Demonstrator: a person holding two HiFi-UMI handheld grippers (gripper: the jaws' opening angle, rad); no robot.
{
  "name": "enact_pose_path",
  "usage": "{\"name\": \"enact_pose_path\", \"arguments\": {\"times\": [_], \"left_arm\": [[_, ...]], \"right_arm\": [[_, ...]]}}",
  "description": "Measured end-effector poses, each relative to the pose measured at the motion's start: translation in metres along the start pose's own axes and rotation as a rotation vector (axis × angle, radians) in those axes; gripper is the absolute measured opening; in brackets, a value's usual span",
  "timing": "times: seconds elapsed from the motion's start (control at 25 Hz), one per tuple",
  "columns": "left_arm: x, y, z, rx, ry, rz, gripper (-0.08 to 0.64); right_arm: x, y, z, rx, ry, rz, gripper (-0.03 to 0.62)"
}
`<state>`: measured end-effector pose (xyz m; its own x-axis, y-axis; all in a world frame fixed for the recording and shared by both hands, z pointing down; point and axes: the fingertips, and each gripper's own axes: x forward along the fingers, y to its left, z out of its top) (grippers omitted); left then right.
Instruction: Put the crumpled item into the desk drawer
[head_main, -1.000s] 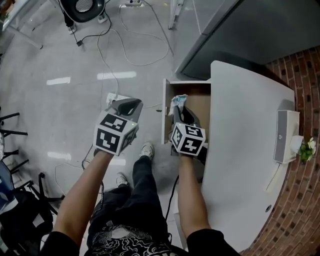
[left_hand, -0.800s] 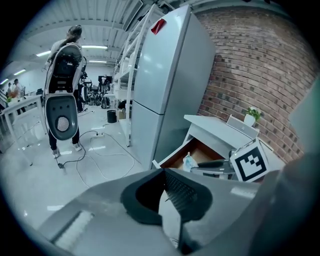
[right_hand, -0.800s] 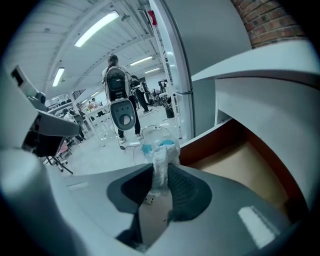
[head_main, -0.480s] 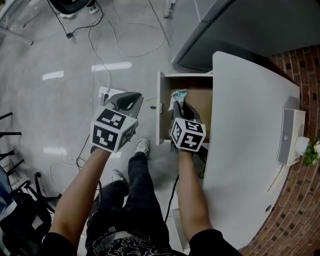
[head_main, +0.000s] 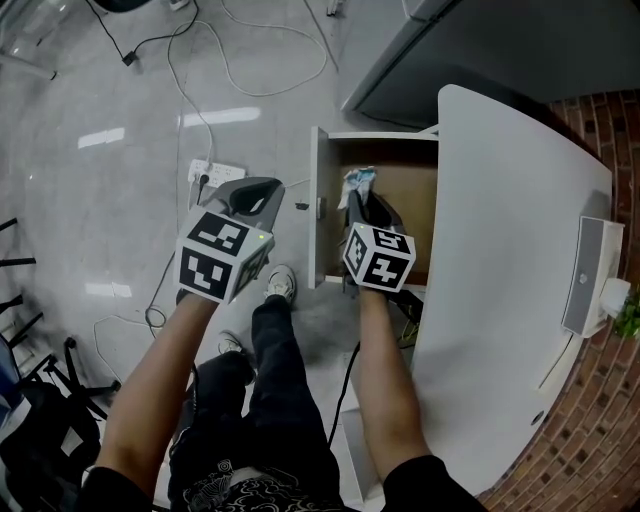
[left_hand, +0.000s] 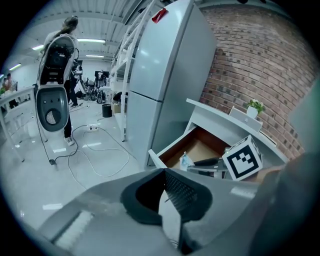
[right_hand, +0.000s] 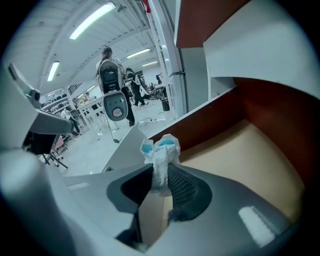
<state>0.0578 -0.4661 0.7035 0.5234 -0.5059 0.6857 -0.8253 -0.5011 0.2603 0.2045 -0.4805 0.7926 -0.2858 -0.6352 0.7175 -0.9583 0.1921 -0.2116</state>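
Between the opening jaws of the right gripper (right_hand: 160, 175), pinched the crumpled item (right_hand: 160, 149), white and blue, pads touching it, just above the open drawer (head_main: 405, 215). Left of those jaws, carried the left gripper (left_hand: 163, 172), jaws together, empty.

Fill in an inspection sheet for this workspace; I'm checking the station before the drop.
surface: white desk
job's things: crumpled item held above the open drawer, not yet released
clutter: white box and small plant on the desk's brick-wall side
grippers: right gripper jaws opening, crumpled item between them; left gripper shut, empty, over the floor
cables: loose cables and power strip on the floor
surroundings: grey fridge, brick wall
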Motion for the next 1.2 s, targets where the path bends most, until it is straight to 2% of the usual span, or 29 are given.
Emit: {"name": "enact_pose_path", "arguments": {"times": [0.8, 1.2], "left_arm": [[0.004, 0.004, -0.008, -0.022, 0.004, 0.014, -0.001], [-0.023, 0.007, 0.011, -0.019, -0.018, 0.06, -0.002]], "right_arm": [[0.005, -0.005, -0.009, -0.031, 0.043, -0.005, 0.119], [-0.012, 0.019, 0.021, -0.045, 0.006, 0.038, 0.118]]}}
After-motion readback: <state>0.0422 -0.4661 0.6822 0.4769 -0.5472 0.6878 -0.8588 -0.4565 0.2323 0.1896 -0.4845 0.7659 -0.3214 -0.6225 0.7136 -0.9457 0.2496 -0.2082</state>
